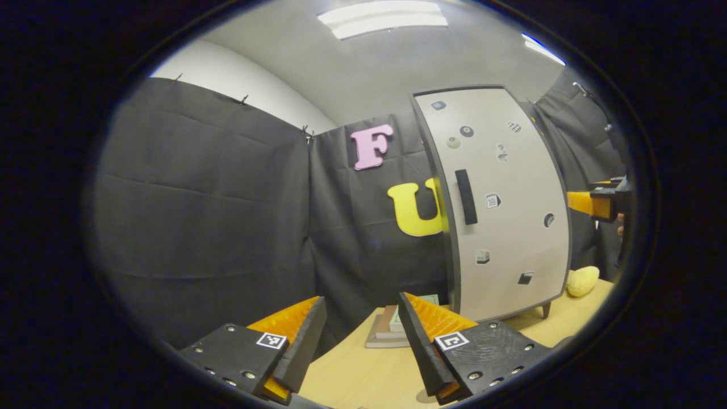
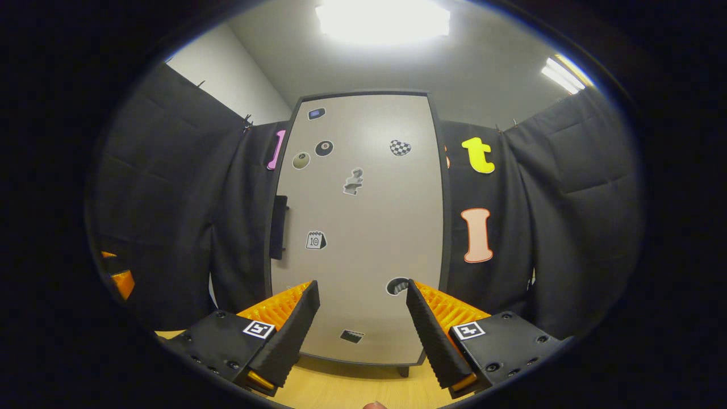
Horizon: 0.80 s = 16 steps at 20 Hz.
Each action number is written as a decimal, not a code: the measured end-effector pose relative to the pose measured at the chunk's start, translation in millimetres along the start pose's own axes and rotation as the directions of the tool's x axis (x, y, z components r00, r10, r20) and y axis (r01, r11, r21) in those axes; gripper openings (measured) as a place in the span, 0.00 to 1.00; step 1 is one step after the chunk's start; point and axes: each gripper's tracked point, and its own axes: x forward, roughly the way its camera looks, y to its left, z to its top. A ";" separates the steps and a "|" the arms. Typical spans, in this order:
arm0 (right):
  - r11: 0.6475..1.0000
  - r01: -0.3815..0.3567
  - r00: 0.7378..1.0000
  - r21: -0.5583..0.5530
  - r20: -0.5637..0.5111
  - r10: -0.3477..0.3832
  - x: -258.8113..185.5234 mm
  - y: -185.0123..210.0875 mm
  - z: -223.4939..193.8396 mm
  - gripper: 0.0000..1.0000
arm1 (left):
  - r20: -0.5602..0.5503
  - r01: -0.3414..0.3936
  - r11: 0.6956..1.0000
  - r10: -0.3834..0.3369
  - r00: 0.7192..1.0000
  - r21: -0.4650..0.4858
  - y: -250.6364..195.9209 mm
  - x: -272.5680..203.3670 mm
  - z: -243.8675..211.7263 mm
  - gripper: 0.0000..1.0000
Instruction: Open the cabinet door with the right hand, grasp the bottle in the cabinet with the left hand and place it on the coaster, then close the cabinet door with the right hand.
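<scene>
1. Left hand-held gripper [image 1: 360, 335], left gripper view: fingers spread apart, released, nothing between them; held above the worktop [image 1: 352, 375].
2. Stack of books [image 1: 389, 329], left gripper view: flat on the worktop, just beyond the left hand-held gripper's right finger, near the cabinet's lower left corner.
3. Coaster [image 1: 425, 396], left gripper view: a small rounded edge shows on the worktop below the left hand-held gripper's right finger; mostly hidden.
4. Cabinet [image 1: 500, 204], left gripper view: ahead and to the right of the left hand-held gripper, standing on short legs on the worktop. Door [image 1: 511, 227] closed, pale, dotted with small stickers; dark vertical handle [image 1: 466, 196] near its left edge. The bottle is not visible with the door closed.
5. Yellow soft object [image 1: 582, 280], left gripper view: on the worktop just right of the cabinet's base; kind cannot be told.
6. Right hand-held gripper [image 1: 593, 203], left gripper view: far right, beside the cabinet's right edge, part of a hand behind it.
7. Right hand-held gripper [image 2: 363, 326], right gripper view: fingers spread apart, released, holding nothing; pointed squarely at the cabinet door [image 2: 363, 227], apart from it.
8. Handle [image 2: 278, 226], right gripper view: on the door's left edge, up and left of the right hand-held gripper's left finger.
9. Left hand-held gripper [image 2: 120, 278], right gripper view: partly seen at far left.
</scene>
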 end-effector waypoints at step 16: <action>0.994 -0.107 0.994 0.022 -0.007 0.107 101.7 107.8 32.1 0.98 | -0.076 -0.142 0.990 0.141 0.987 -0.012 90.8 -1.4 -48.3 0.76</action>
